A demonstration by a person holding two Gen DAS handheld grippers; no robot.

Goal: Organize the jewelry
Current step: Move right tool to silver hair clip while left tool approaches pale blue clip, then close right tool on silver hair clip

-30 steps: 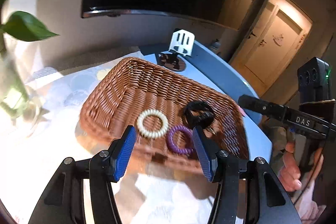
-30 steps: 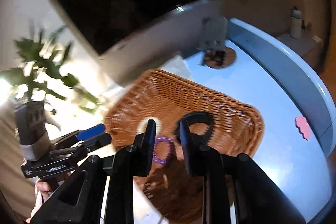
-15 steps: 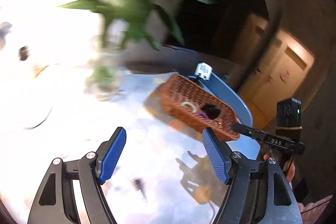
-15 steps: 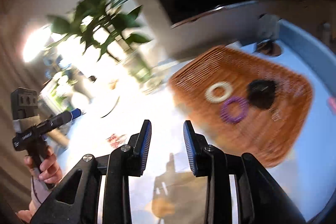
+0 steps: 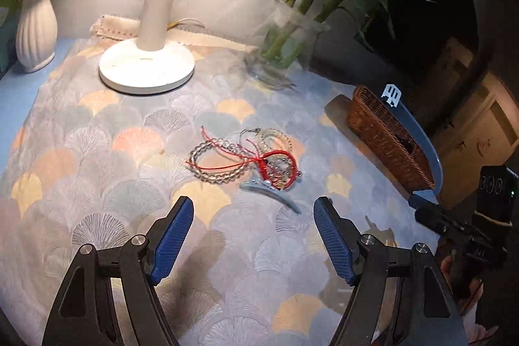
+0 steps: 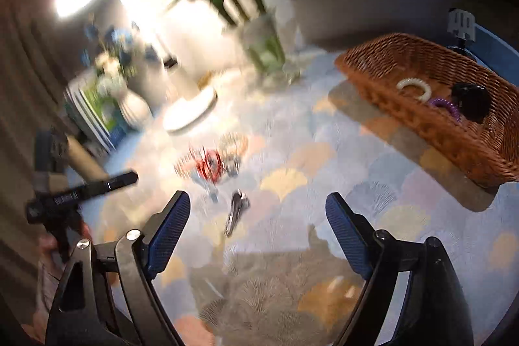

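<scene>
A tangle of jewelry point(image 5: 246, 158) lies on the patterned cloth: clear bead bracelets, a red cord bracelet and a pale blue hair clip point(image 5: 275, 196). My left gripper point(image 5: 253, 222) is open and empty, just short of the pile. My right gripper point(image 6: 258, 222) is open and empty above the cloth, near a dark metal clip point(image 6: 236, 211). The pile appears blurred in the right wrist view point(image 6: 211, 164). The wicker basket point(image 6: 405, 115) holds a white ring point(image 6: 413, 86), a purple ring point(image 6: 447, 106) and a black band point(image 6: 470, 96).
A white lamp base point(image 5: 146, 64), a white ribbed vase point(image 5: 34, 34) and a glass vase with a green plant point(image 5: 292, 34) stand at the back. The basket point(image 5: 386, 138) sits at the right near the table edge. The other gripper point(image 5: 460, 229) shows at the right.
Both grippers swung away from the basket to the cloth with the jewelry pile. The right jaws opened from narrow to wide. The left stayed open.
</scene>
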